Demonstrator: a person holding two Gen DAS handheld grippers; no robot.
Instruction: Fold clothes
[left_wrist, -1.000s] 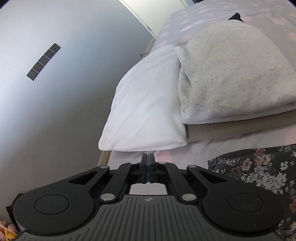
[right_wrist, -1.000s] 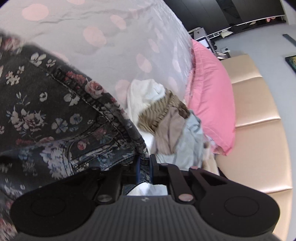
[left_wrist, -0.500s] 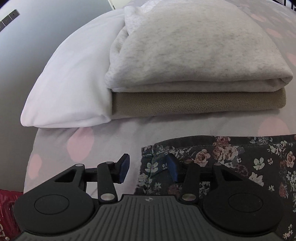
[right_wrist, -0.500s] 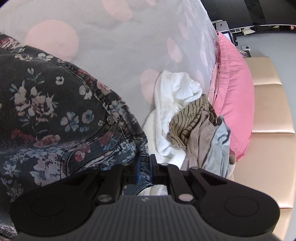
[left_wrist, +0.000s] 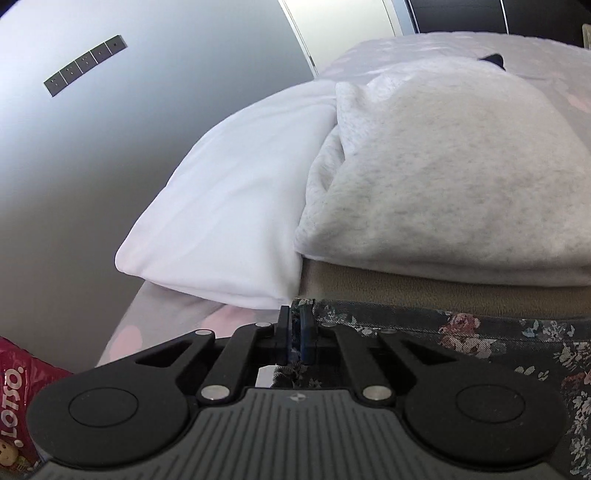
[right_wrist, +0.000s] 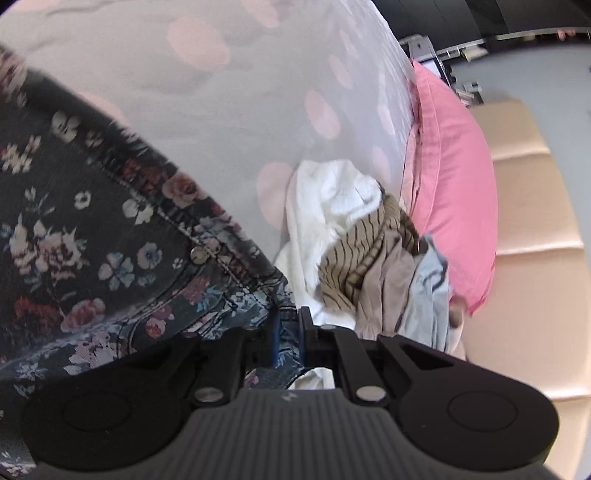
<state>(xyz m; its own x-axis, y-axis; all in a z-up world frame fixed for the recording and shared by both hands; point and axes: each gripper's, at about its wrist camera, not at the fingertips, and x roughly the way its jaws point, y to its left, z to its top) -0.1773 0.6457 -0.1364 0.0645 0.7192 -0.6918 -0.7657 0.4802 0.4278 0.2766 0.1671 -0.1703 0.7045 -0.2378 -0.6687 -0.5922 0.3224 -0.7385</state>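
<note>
In the left wrist view the left gripper (left_wrist: 294, 330) sat at bottom centre, its jaws having just closed onto the corner edge of the floral jeans (left_wrist: 498, 343), with a thin fold of the dark fabric pinched between the blue pads. The jeans ran from the pads out to the lower right of the frame, lying on the dotted bedspread (left_wrist: 177, 314). Just above them, across the right half, was a folded stack: a grey sweater (left_wrist: 443, 184) on top of a tan garment (left_wrist: 424, 295). A white pillow (left_wrist: 236, 206) lay left of the stack, touching it. A grey wall (left_wrist: 110, 166) filled the upper left, and a red bag (left_wrist: 14, 384) showed at the lower left edge.

In the right wrist view the right gripper (right_wrist: 287, 332) was at bottom centre, jaws nearly closed and clamped on a thicker bunch of the jeans (right_wrist: 92, 240) near the waistband. The jeans spread over the left half of the frame, a metal rivet (right_wrist: 197, 254) showing near the middle. The bedspread (right_wrist: 240, 92) filled the top. Right of centre lay a loose heap of clothes (right_wrist: 362, 258): white, brown-striped, beige and pale blue pieces. Beyond it, a pink pillow (right_wrist: 454, 184) leaned against a beige padded headboard (right_wrist: 535, 240) on the right
</note>
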